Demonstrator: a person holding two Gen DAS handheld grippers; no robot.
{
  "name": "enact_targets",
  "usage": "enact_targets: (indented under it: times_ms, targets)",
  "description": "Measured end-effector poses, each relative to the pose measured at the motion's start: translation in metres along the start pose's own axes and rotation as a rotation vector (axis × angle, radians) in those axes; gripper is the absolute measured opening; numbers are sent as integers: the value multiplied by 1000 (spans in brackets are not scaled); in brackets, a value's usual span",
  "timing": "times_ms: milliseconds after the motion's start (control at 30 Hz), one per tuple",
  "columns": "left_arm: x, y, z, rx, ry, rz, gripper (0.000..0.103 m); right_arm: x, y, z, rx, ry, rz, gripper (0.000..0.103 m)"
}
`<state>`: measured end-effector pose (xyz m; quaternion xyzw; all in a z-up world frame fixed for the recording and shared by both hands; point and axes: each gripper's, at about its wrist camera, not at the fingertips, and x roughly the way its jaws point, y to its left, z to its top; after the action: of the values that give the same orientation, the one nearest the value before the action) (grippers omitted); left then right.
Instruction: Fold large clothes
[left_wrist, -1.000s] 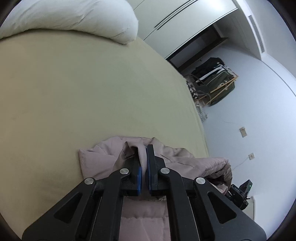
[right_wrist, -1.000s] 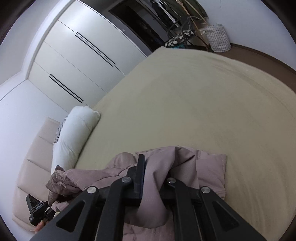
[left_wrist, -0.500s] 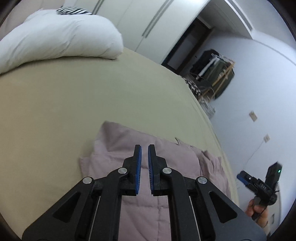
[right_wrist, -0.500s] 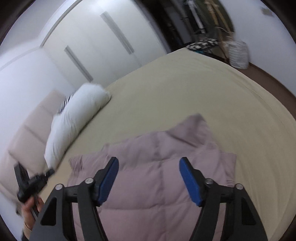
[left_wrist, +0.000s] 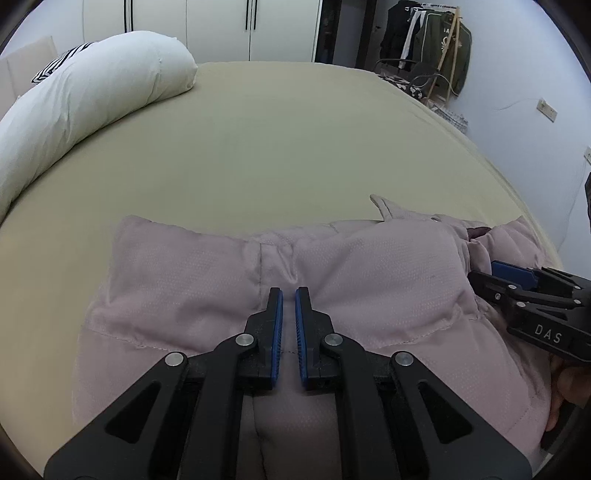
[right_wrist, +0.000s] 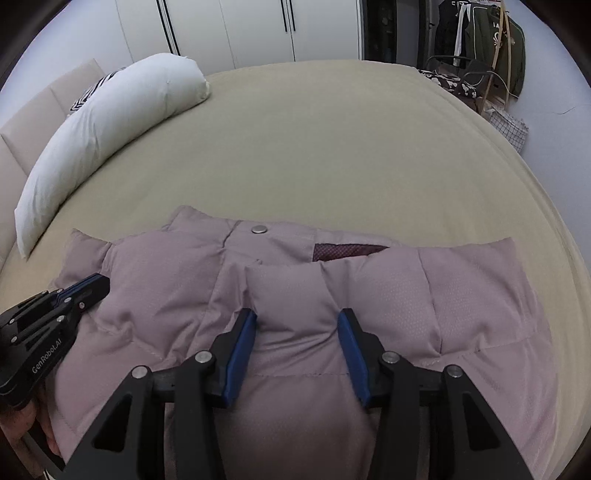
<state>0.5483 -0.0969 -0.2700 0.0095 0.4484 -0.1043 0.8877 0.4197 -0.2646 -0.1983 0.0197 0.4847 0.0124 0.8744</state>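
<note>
A mauve quilted jacket (left_wrist: 369, 266) (right_wrist: 461, 295) lies spread on the near part of the bed, its snap button (right_wrist: 259, 229) and dark red lining (right_wrist: 347, 251) showing at the far edge. My left gripper (left_wrist: 289, 291) (right_wrist: 85, 288) rests low over the jacket's left half. Its blue pads are shut to a thin slit with no cloth between them. My right gripper (right_wrist: 297, 315) (left_wrist: 495, 269) is pushed down into the jacket's right half. Its jaws stand wide and are closing, with a puffy fold bulging up between them.
The olive bedsheet (left_wrist: 277, 147) (right_wrist: 332, 147) stretches away beyond the jacket. A long white pillow (left_wrist: 92, 92) (right_wrist: 110, 122) lies at the far left by the headboard. White wardrobe doors (left_wrist: 221, 29) and a clothes rack (left_wrist: 436, 44) (right_wrist: 487, 44) stand behind the bed.
Both grippers let go of the bunched jacket, which now lies flat and spread. Both swung round and came down onto it. The right jaws opened wide, then narrowed a little.
</note>
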Motion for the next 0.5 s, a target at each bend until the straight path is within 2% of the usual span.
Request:
enact_targets:
  times_ms: [100, 233, 333, 500]
  targets:
    - [24, 4, -2, 21, 6, 11, 6, 16, -2, 0, -6, -6, 1, 50]
    - [42, 2, -7, 33, -10, 18, 6, 25, -10, -5, 22, -33, 53, 50]
    - [41, 18, -12, 26, -22, 15, 6, 30, -7, -6, 3, -55, 45, 50]
    - [18, 18, -33, 36, -24, 34, 6, 38, -1, -10, -15, -86, 27, 50]
